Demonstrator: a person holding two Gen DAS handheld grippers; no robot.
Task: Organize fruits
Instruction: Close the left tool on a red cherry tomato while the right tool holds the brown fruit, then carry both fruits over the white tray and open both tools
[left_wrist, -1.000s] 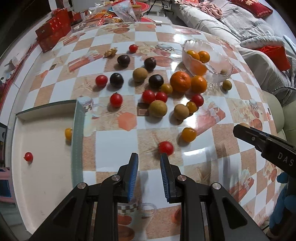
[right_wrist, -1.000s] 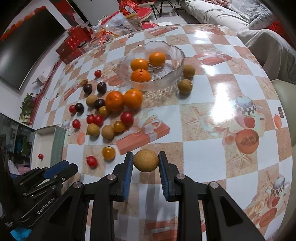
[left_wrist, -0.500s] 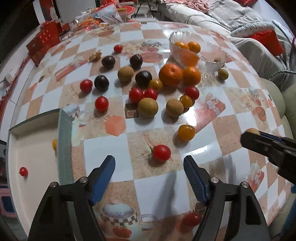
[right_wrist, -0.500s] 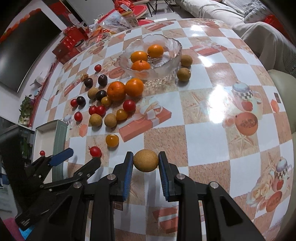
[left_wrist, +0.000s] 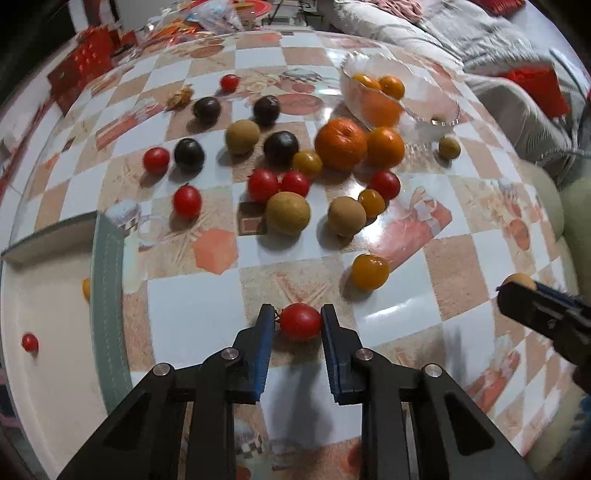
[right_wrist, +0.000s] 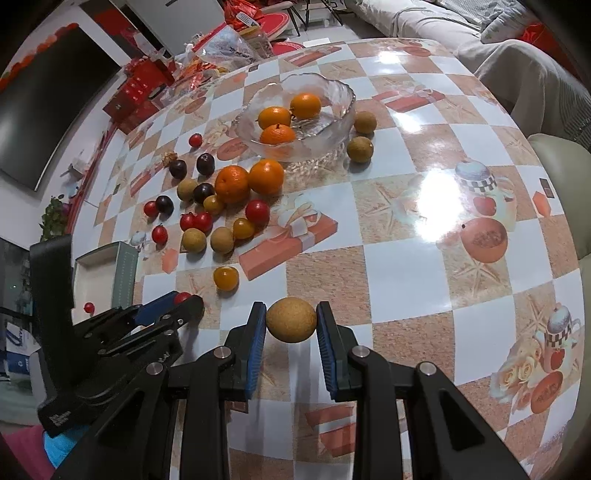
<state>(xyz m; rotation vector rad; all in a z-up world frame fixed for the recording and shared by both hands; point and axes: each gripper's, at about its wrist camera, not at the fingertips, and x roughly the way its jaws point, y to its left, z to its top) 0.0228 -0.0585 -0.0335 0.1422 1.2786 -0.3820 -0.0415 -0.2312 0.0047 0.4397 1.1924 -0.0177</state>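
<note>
A red cherry tomato (left_wrist: 301, 320) lies on the checkered table between the blue pads of my left gripper (left_wrist: 297, 322); the jaws are closing and both pads touch it. My right gripper (right_wrist: 291, 320) is shut on a round brown fruit (right_wrist: 291, 314), held just above the table. In the right wrist view the left gripper (right_wrist: 181, 301) sits low at the left, the tomato peeking out red. A yellow tomato (left_wrist: 370, 271) lies just beyond. More red tomatoes, brown fruits, dark plums and two oranges (left_wrist: 341, 144) are scattered further back.
A white box with a green rim (left_wrist: 107, 280) stands at the left edge and holds a red tomato (left_wrist: 29, 342) and a yellow one (left_wrist: 86, 288). A glass bowl (right_wrist: 343, 99) with three oranges stands at the back. Red boxes and a sofa lie beyond the table.
My left gripper opened wide, sank over the red tomato and closed on it. The right gripper has kept still with the brown fruit.
</note>
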